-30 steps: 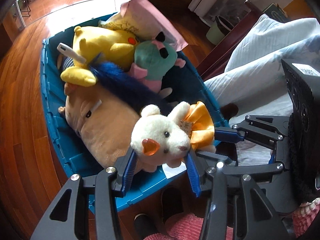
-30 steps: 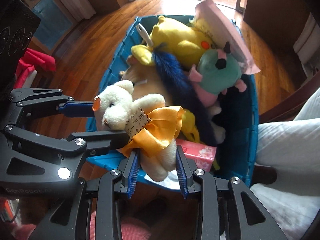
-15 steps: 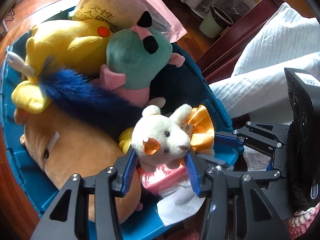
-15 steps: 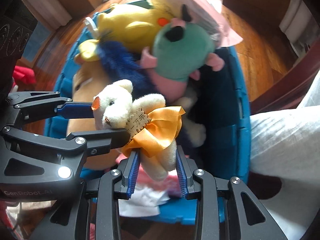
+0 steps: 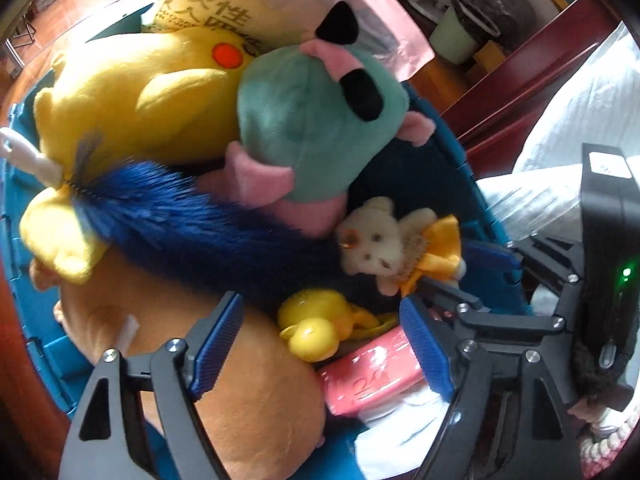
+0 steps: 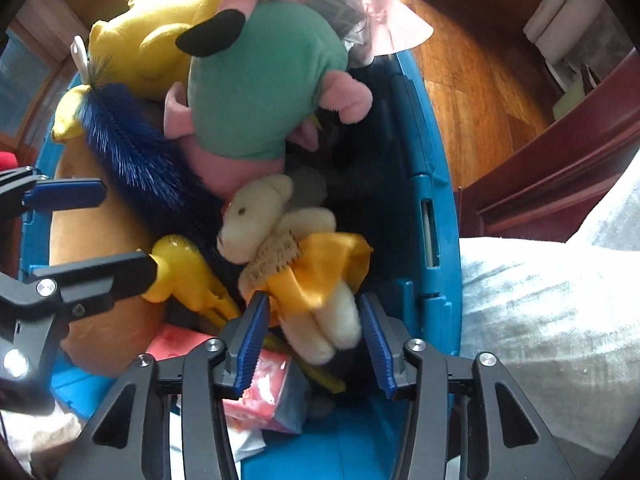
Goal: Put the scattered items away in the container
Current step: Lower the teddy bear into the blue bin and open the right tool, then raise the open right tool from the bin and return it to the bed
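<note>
A small white teddy bear in a yellow dress (image 6: 296,248) lies inside the blue plastic bin (image 6: 424,184), beside the green and pink plush (image 6: 260,80); it also shows in the left wrist view (image 5: 392,244). My right gripper (image 6: 312,344) is open, its pads on either side of the bear's legs without pressing them. My left gripper (image 5: 320,344) is open and empty above the bin, over a yellow duck toy (image 5: 316,324). The left gripper's fingers (image 6: 88,276) show at the left of the right wrist view.
The bin also holds a yellow plush (image 5: 140,92), a blue furry brush (image 5: 188,224), a tan plush (image 5: 248,400), a pink packet (image 5: 372,376) and a pink-edged bag (image 5: 248,4). White bedding (image 6: 552,320) and a dark wooden frame (image 6: 560,168) lie right of the bin.
Both grippers moved down into the bin with the bear. Both have opened, and the bear now rests among the toys.
</note>
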`<move>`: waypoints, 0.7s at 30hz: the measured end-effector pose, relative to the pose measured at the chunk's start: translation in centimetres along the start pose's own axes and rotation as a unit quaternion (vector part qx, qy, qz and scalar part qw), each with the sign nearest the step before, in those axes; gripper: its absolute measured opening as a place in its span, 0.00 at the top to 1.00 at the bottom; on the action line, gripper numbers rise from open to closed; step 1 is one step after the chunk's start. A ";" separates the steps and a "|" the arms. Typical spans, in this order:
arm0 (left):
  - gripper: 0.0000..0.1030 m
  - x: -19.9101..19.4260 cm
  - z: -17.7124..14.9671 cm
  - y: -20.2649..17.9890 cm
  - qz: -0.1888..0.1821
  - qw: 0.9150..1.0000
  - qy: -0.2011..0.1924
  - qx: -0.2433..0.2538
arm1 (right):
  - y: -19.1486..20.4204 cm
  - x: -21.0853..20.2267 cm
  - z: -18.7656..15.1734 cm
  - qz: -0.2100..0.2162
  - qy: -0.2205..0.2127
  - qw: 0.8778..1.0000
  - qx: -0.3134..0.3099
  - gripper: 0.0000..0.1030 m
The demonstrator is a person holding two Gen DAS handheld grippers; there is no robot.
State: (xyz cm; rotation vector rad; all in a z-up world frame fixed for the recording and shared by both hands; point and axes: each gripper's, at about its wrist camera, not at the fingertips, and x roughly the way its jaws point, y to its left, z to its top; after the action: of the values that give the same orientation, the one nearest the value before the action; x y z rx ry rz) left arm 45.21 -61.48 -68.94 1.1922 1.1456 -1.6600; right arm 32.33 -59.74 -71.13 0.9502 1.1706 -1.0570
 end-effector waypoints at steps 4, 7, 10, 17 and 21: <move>0.22 -0.8 -0.7 0.1 0.026 1.000 0.008 0.003 | 0.6 -0.8 -0.5 0.004 0.015 1.000 -0.001 0.29; 0.22 -2.3 -1.2 -0.4 0.049 0.999 0.011 0.012 | 1.2 -2.2 -0.9 -0.001 0.018 1.000 -0.007 0.27; 0.22 -4.3 -1.6 -0.6 0.061 0.998 0.011 0.011 | 1.5 -3.9 -1.2 0.005 0.021 1.000 -0.002 0.27; 0.22 -11.3 -2.6 -0.5 0.080 0.997 -0.001 0.004 | 3.0 -10.5 -1.5 0.011 0.008 1.000 -0.003 0.17; 0.22 -14.7 -3.0 -0.3 0.088 0.996 -0.002 0.004 | 4.6 -14.2 -0.9 0.010 -0.011 1.000 0.002 0.05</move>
State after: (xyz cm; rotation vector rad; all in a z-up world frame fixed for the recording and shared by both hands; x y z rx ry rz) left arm 49.49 -57.28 -55.16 1.2567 1.0029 -1.5348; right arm 35.53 -55.77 -57.11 0.9506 1.1389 -1.0513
